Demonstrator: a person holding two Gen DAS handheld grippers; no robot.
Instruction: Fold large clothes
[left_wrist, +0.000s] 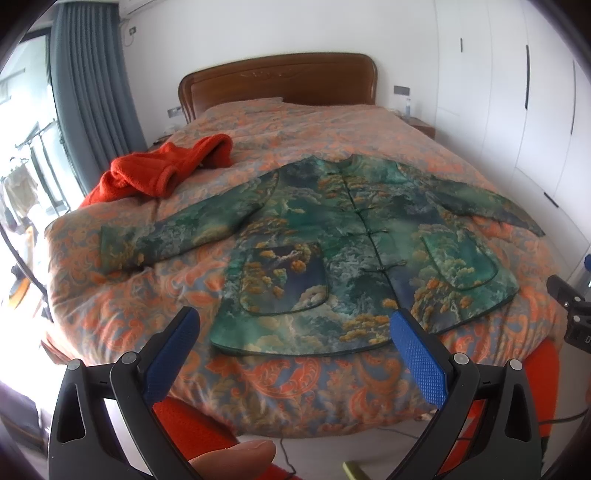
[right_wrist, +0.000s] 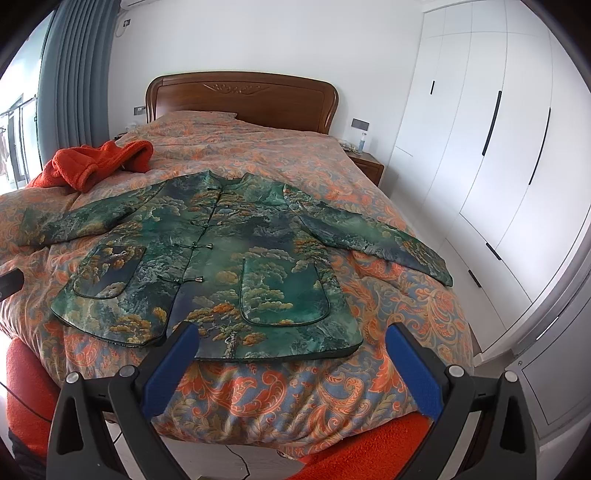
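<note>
A green jacket (left_wrist: 332, 236) with a tree print, knot buttons and two patch pockets lies flat and face up on the bed, both sleeves spread out to the sides. It also shows in the right wrist view (right_wrist: 221, 258). My left gripper (left_wrist: 295, 321) is open and empty, held above the jacket's hem at the foot of the bed. My right gripper (right_wrist: 291, 336) is open and empty, also just short of the hem. The right gripper's black body (left_wrist: 569, 306) shows at the right edge of the left wrist view.
The bed's orange floral quilt (right_wrist: 332, 391) carries a crumpled red fleece garment (left_wrist: 159, 170) at the back left. A wooden headboard (right_wrist: 240, 96), a nightstand (right_wrist: 367, 166), white wardrobes (right_wrist: 498, 147) to the right and grey curtains (left_wrist: 88, 74) to the left surround it.
</note>
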